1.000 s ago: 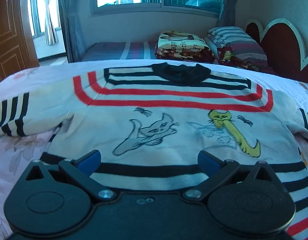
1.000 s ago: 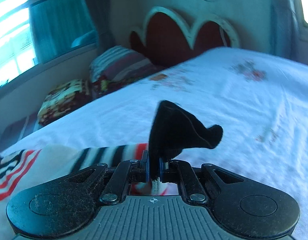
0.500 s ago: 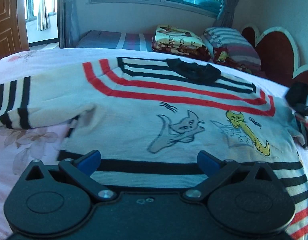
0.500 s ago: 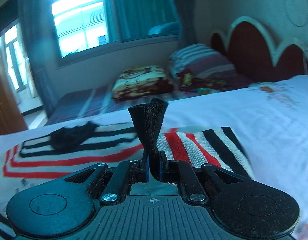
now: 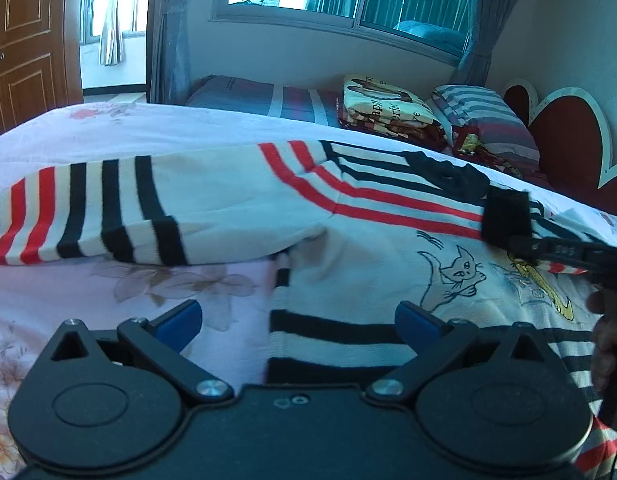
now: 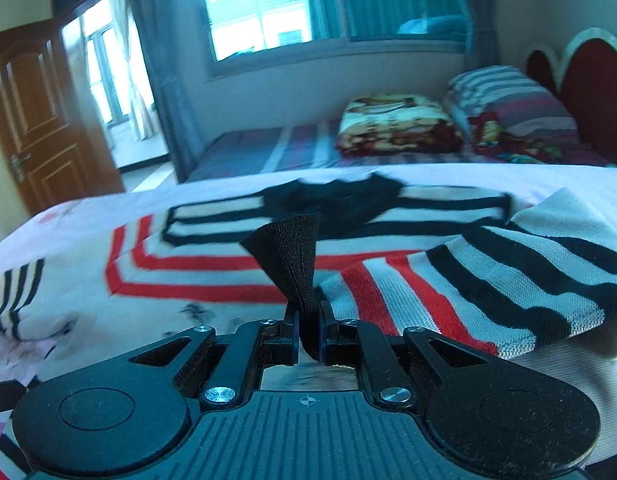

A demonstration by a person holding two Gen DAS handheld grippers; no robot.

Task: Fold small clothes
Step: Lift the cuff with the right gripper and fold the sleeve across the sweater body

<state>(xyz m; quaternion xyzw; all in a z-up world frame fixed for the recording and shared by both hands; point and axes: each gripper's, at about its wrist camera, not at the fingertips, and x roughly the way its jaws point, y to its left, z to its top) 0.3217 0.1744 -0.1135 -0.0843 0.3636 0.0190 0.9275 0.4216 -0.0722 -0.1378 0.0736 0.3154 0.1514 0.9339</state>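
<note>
a child's striped sweater [image 5: 348, 216] lies face up on a bed [image 5: 108, 128] covered by a pale floral sheet; two cat drawings [image 5: 456, 276] mark its chest. the left gripper [image 5: 298, 318] hangs above the sweater's bottom left corner, its blue-padded jaws spread wide with nothing between them; beneath them lie the black-and-white hem [image 5: 340, 336] and bare sheet. the left sleeve [image 5: 88, 216], banded in red and black, stretches out flat to the side. the right gripper [image 6: 308, 328] is nearly closed and pinches the black cuff [image 6: 292, 256] of the right sleeve [image 6: 488, 280], which stands up in a fan above the pads. that sleeve is lifted and doubled over the chest, its stripes draping to the right of the jaws. in the left wrist view the same cuff [image 5: 506, 216] sits over the red chest stripes near the black collar [image 5: 448, 176]. a folded blanket [image 5: 388, 104] and striped pillow [image 5: 484, 116] rest by the red headboard [image 5: 564, 140]
</note>
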